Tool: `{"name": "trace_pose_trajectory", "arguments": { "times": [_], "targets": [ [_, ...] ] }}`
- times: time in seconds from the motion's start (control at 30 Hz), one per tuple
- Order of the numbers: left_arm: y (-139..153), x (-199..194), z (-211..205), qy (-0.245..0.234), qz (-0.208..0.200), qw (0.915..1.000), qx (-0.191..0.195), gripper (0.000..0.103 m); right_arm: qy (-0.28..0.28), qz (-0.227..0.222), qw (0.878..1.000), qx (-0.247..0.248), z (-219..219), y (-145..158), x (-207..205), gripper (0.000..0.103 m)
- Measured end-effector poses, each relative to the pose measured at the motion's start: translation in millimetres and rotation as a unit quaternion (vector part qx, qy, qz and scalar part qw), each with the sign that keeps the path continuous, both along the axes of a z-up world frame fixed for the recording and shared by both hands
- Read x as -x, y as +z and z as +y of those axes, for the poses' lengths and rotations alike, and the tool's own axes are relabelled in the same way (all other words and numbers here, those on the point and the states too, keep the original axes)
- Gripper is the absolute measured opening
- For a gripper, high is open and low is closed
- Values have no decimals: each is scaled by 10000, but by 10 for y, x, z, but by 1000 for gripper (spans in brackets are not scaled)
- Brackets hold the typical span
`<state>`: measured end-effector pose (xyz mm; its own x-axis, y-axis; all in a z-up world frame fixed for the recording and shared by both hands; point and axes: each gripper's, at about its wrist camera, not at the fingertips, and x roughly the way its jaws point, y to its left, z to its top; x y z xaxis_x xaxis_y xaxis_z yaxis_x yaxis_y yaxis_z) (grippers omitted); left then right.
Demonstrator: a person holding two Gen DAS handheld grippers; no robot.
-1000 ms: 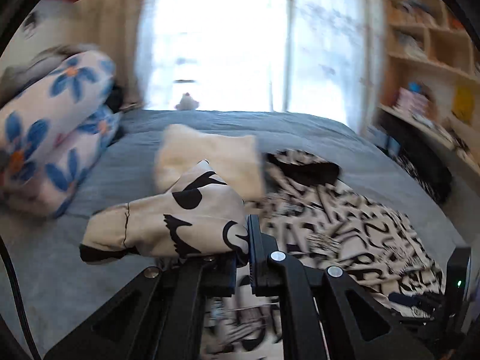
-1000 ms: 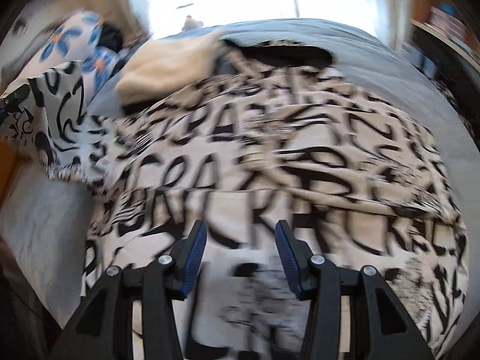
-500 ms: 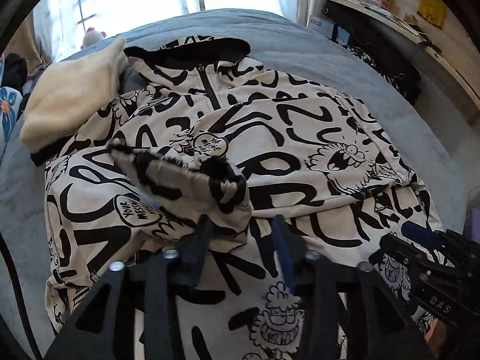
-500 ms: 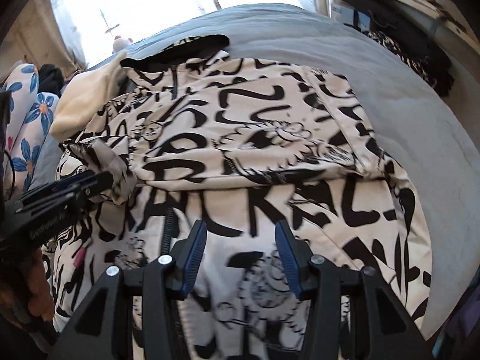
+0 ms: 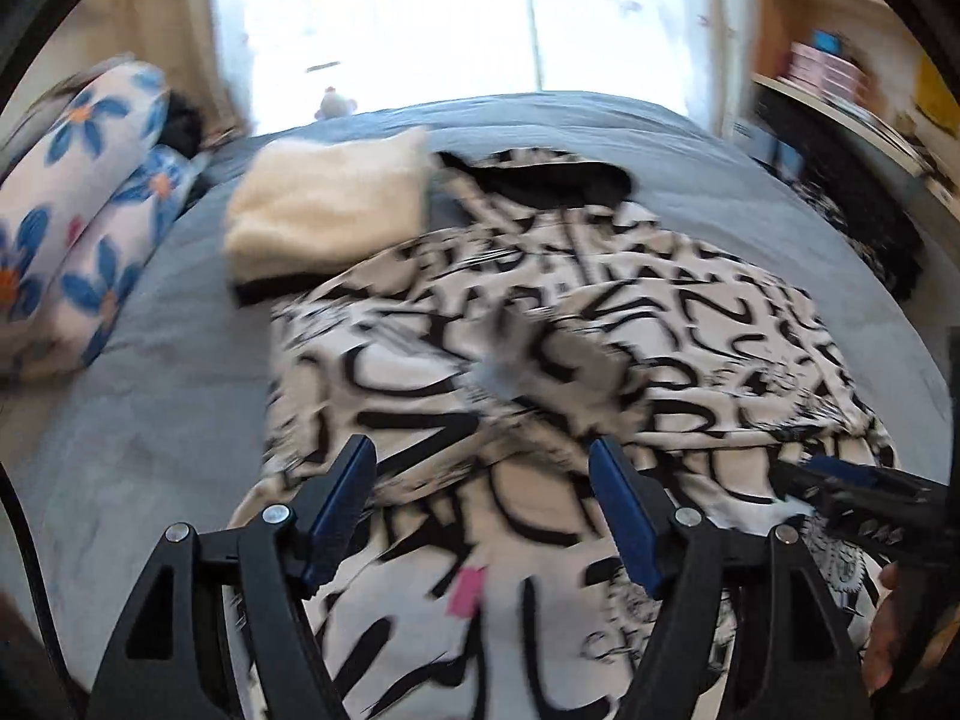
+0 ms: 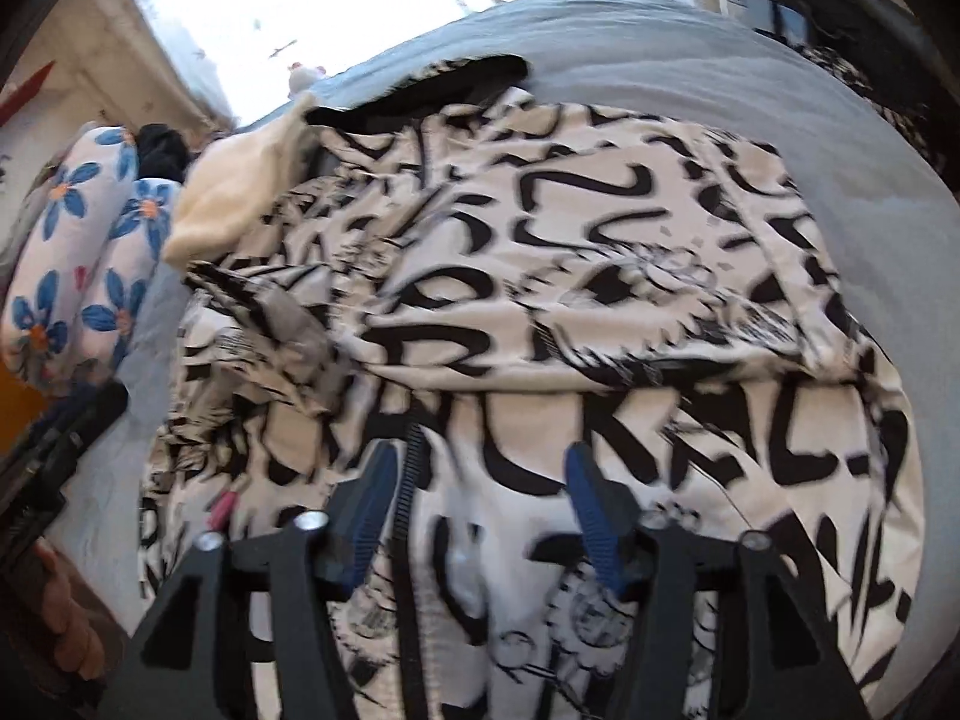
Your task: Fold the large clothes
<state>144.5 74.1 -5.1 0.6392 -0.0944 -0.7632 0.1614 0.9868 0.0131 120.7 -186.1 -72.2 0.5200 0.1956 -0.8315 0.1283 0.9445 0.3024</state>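
Left gripper (image 5: 483,480) hanging over the near part of the jacket (image 5: 600,330), jaws spread wide and opening, blue pads pressing on nothing, just printed cloth seen in the gap below. Same deal with the right gripper (image 6: 480,492): jaws apart and opening, nothing pinched, zipper (image 6: 411,480) running down just beside its left pad. Also caught at the lower right edge of the left view, with a bit of hand (image 5: 888,630) behind it; the left one shows as a dark blur at the lower left edge of the right view, hand (image 6: 66,612) under it. Jacket itself lying flat-ish on the grey bed (image 5: 150,420), cream with big black graffiti lettering, black-lined hood (image 5: 540,180) pointing toward the far end. Sleeve (image 5: 540,360) folded in across the front, cuff end landing around the middle, pretty motion-blurred so no fine detail there. Small pink tag (image 5: 465,591) on the near hem area. Folded cream fluffy thing (image 5: 330,216) sitting on the bed just beside the hood and touching the jacket's far left corner. Rolled duvet with blue flowers (image 5: 78,198) off to the left edge of the bed. Bright window (image 5: 450,18) with curtains behind, tiny plush toy (image 5: 333,102) at the far edge of the bed. Shelves (image 5: 840,78) with books and boxes on the right.
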Motion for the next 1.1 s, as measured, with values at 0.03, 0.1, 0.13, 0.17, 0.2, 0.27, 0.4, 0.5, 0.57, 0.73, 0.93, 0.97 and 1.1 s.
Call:
{"name": "trace_pose_trajectory", "arguments": {
  "times": [0.03,0.1,0.13,0.17,0.2,0.27,0.4,0.5,0.57,0.73,0.93,0.97,1.1],
  "targets": [
    [-22,9,107,177,47,9998,13,72,72,-39,9999,-59,23,28,-20,64],
    [-101,4,292,481,217,9986,46,72,292,-153,9994,-87,124,106,-95,64],
    [-158,0,347,583,284,9979,69,72,388,-203,9990,-58,173,140,-132,64],
    [-212,-8,433,700,370,9968,103,72,543,-282,9981,-6,253,189,-188,64],
    [-274,-21,519,803,457,9956,146,72,727,-382,9966,54,338,237,-251,64],
    [-401,-55,634,972,623,9932,168,72,1080,-608,9918,301,518,299,-387,64],
    [-575,-117,797,1112,801,9902,267,72,1784,-633,9767,1013,864,198,-789,64],
    [-638,-154,835,1138,839,9896,278,72,2125,-231,9707,1102,1036,-43,-1073,64],
    [-676,-184,837,1141,891,9890,310,72,2147,4,9707,1076,1099,-191,-1197,62],
    [-689,-222,825,1139,823,9893,389,72,1643,-229,9859,215,878,56,-1215,12],
    [-723,-276,727,958,785,9915,408,72,-186,-39,9996,-214,-161,77,-1063,55],
    [-744,-293,705,928,810,9917,371,72,-289,240,9993,68,-248,-36,-1077,65],
    [-754,-391,676,706,846,9933,338,72,-281,889,9956,38,-577,-396,-962,66]
  ]
}}
